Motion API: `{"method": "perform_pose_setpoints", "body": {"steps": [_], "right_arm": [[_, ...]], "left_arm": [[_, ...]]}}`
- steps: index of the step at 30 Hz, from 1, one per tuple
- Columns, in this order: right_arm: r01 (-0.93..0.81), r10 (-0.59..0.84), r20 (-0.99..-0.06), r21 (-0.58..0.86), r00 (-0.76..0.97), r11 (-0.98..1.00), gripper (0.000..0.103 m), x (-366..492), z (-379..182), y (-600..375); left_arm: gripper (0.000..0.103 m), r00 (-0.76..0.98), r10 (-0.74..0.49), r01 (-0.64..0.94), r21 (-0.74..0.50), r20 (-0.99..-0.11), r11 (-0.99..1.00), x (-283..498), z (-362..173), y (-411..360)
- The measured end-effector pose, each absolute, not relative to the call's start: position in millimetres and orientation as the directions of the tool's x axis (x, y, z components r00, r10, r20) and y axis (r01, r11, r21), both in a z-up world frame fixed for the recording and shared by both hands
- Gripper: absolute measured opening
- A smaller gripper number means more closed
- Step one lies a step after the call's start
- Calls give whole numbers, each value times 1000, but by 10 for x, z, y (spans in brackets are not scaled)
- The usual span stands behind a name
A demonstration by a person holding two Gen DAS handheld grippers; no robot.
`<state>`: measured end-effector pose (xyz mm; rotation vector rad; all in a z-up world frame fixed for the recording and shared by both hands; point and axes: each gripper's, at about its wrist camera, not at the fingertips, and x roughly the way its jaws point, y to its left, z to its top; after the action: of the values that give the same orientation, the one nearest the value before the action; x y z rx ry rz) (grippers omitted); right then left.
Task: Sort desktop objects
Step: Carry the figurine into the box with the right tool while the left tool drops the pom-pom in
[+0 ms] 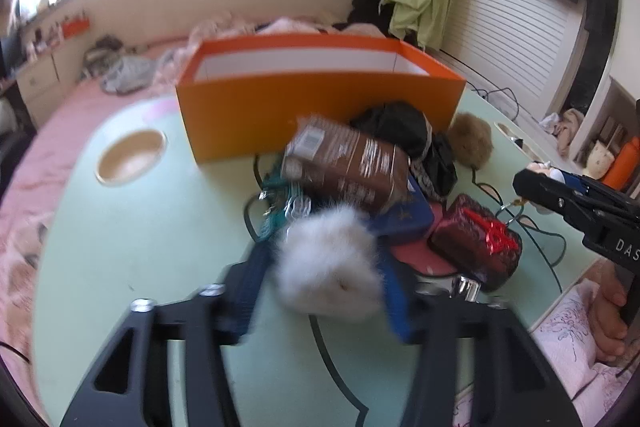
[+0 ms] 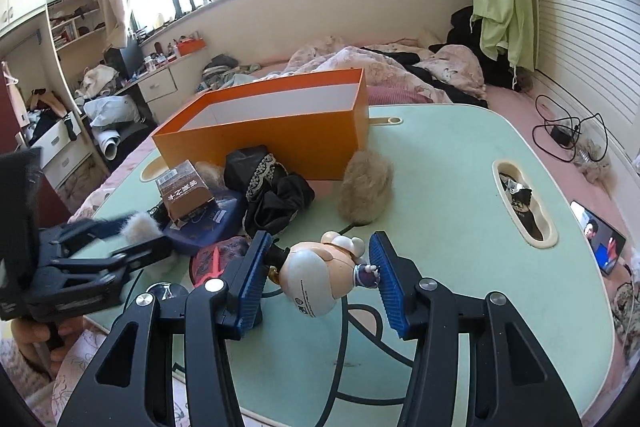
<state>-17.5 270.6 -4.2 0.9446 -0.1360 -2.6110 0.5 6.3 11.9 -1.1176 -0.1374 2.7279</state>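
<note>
**Both tongs had a piece in hand, with the orange box waiting behind the pile.**

The left gripper (image 1: 324, 291) was partly closed on a white fluffy pompom (image 1: 330, 263), soft and round, its blue ribbed pads sinking into the fur; the right gripper (image 2: 318, 275) pinched a small hard plastic figurine (image 2: 320, 279), smooth, glossy and round-bodied, between its ribbed blue pads. Both pieces were held in front of the orange box (image 2: 280, 143), a stiff open-topped carton with white inner walls standing on the pale green table (image 2: 460, 187). By my judgement this was the pick-up step, and next each piece needed lifting over the near wall and letting go inside. Against that wall lay a brown printed carton (image 1: 348, 167), crumpled black lace-trimmed cloth (image 2: 272, 191) and a tan fur ball (image 2: 366, 191).
</note>
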Motion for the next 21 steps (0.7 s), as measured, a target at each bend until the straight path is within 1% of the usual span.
{"method": "perform_pose_setpoints", "body": {"steps": [6,11,15,19,21], "right_arm": [[301,-364,-595,207,-716,-931,52,-173,-25,2704],[327,-384,-589,207,-711,-922,52,-194,70,2668],[354,-408,-566,210,-716,-912,52,-404,369,2570],[348,-390,-553,186,-736,-919,52,-796,716,2369],[340,-383,-571,186,-726,-922,52,-1036,779,2278]], "left_arm": [[35,-737,215,-140,-166,-641,-976,230,215,-95],[35,-791,195,-127,-156,-580,-979,229,557,-229],[35,-813,183,-120,-148,-553,-982,-72,897,-318],[35,-801,175,-108,-149,-572,-983,-625,1107,-365],[35,-786,170,-99,-150,-595,-984,-927,1118,-368]]}}
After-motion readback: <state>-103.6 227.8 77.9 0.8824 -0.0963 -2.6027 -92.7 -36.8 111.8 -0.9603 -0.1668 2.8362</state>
